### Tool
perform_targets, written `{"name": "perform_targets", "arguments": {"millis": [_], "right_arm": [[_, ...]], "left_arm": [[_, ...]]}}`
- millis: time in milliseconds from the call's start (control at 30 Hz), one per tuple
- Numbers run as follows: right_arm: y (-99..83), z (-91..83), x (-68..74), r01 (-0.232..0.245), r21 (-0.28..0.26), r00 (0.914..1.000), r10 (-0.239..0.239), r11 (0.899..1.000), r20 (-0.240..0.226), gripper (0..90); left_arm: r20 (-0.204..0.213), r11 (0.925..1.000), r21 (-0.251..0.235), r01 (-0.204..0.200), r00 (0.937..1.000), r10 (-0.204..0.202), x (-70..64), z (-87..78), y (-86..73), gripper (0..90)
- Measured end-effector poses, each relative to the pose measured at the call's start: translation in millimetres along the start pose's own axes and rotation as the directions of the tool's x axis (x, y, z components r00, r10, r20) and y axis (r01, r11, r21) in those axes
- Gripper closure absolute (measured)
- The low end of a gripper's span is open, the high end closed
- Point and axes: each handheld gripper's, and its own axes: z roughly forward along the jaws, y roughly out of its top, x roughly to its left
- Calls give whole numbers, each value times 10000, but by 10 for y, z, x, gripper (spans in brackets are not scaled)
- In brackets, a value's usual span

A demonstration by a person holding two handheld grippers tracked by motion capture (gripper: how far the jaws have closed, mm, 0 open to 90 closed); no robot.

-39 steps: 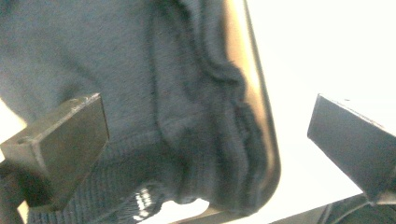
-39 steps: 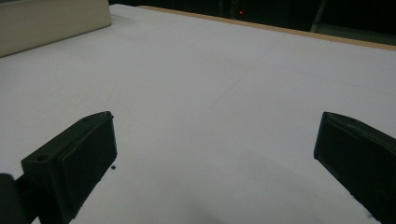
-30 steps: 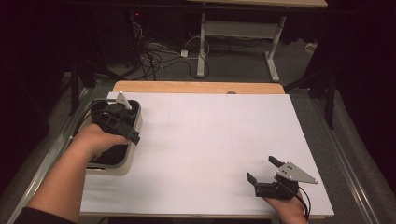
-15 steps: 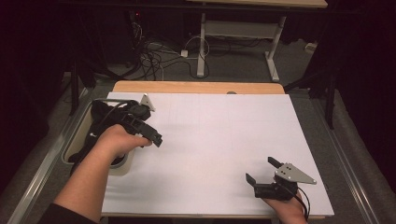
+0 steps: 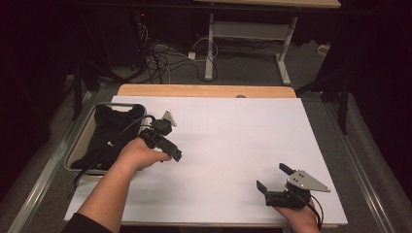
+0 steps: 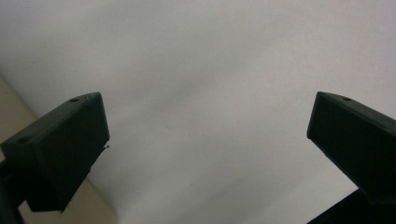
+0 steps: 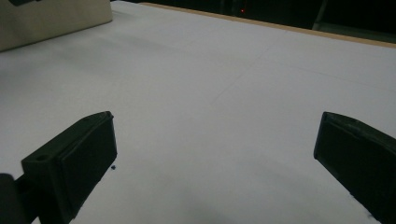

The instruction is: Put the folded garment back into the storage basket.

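Two grippers agape, black cloth in tray

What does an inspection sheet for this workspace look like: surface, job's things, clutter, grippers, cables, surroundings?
Surface: white sheet covering the table, wooden edge bare at the far side.
Job's things: black cloth bunched in a grey tray at the table's left edge.
Clutter: nothing seen on the sheet.
Grippers: left hand-held gripper over the sheet just right of the tray, jaws apart, nothing between them; right hand-held gripper near the front right corner, jaws apart, empty.
Cables: a black cable trails from the left hand-held gripper across the cloth; loose cables on the floor beyond the table.
Surroundings: dark room, a white desk frame behind.
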Motion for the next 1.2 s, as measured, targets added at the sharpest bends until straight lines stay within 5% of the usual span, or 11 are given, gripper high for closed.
{"name": "perform_targets", "arguments": {"millis": [533,767,967,1033,1067,1200], "right_arm": [[-15,1,15,45,35,10000,-45,10000,-10,0],[-17,3,19,82,10,10000,-82,10000,-39,0],[-22,9,29,80,0,9999,-80,10000,-87,0],[-25,9,30,36,-90,9999,-37,10000,-133,0],[-25,9,30,36,-90,9999,-37,10000,-133,0],[-26,11,36,33,-103,9998,-35,9999,-193,0]], "left_arm": [[123,9999,-23,-151,9998,152,-44,371,1,0],[113,9979,-617,-210,9997,218,-55,464,-38,0],[98,9881,-1516,-267,9995,285,-80,554,-120,0],[74,9766,-2136,-257,9996,279,-74,589,-165,0],[74,9766,-2136,-257,9996,279,-74,589,-165,0],[227,9466,-3198,-416,9984,516,-54,687,-264,0]]}}
